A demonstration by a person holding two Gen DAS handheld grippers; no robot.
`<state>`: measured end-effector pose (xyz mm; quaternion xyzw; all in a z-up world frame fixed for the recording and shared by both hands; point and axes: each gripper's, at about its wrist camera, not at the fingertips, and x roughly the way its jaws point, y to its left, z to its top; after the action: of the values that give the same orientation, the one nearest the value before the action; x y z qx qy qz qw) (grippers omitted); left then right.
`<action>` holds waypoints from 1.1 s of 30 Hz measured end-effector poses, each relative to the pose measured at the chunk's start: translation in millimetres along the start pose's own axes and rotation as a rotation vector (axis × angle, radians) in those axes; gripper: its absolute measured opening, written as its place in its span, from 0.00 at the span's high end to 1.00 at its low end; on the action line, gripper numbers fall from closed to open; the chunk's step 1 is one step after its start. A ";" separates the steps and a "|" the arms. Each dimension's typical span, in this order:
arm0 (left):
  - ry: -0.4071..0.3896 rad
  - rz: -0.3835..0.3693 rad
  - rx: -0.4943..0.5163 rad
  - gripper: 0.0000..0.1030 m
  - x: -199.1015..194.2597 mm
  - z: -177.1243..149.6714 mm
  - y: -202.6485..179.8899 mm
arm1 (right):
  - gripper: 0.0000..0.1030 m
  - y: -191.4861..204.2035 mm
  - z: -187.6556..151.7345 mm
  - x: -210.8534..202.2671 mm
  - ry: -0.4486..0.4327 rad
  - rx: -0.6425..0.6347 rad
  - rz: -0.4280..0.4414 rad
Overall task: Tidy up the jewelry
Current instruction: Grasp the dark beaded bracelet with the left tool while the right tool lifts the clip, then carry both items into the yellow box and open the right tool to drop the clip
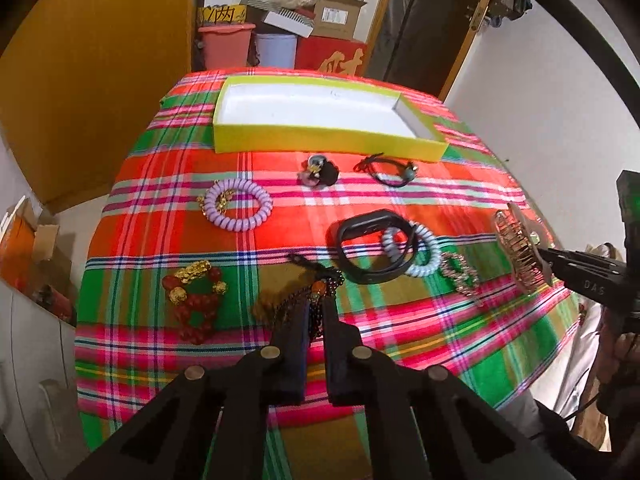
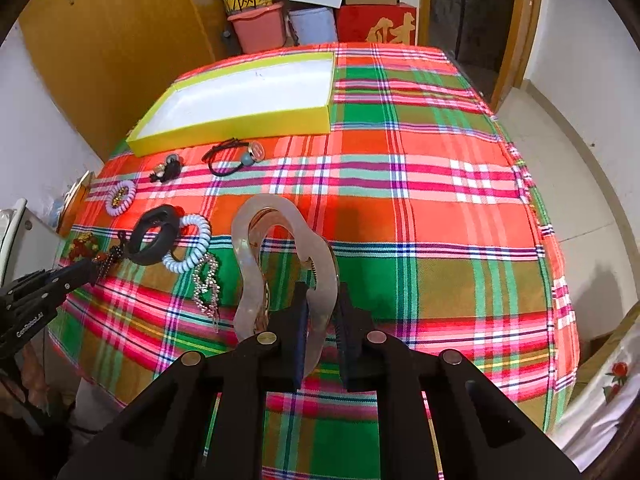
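My left gripper (image 1: 318, 302) is shut on a dark bead string with an orange bead (image 1: 316, 294), low over the plaid cloth. From the right wrist view this gripper (image 2: 86, 270) sits at the left edge. My right gripper (image 2: 320, 296) is shut on a pearly hair claw clip (image 2: 256, 248) with gold teeth, held above the cloth. In the left wrist view the clip (image 1: 520, 256) and right gripper (image 1: 550, 258) are at the right. An empty yellow box (image 1: 320, 138), white inside, stands at the far side (image 2: 240, 124).
On the cloth lie a purple coil tie (image 1: 240, 208), a red and gold bead bracelet (image 1: 196, 300), a black band (image 1: 372, 248), a pale blue coil tie (image 1: 424, 266), a rhinestone piece (image 1: 460, 276) and two black hair ties (image 1: 388, 168). Boxes and bins (image 2: 312, 20) are stacked behind the table.
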<state>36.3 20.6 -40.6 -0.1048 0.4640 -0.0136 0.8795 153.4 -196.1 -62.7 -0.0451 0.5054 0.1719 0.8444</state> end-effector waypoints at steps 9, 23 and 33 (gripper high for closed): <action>-0.063 -0.040 -0.005 0.94 -28.9 15.9 -8.0 | 0.88 9.4 6.0 -20.9 -0.055 -0.016 0.006; -0.119 -0.057 -0.005 0.94 -27.6 67.4 -7.7 | 0.88 27.0 46.7 -21.6 -0.105 -0.063 0.029; -0.144 -0.028 0.001 0.94 4.8 133.0 8.7 | 0.88 28.6 109.5 4.8 -0.137 -0.077 0.028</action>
<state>147.4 51.4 26.5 -0.1119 0.3980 -0.0185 0.9104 237.6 -140.8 -10.9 -0.0590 0.4402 0.2056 0.8721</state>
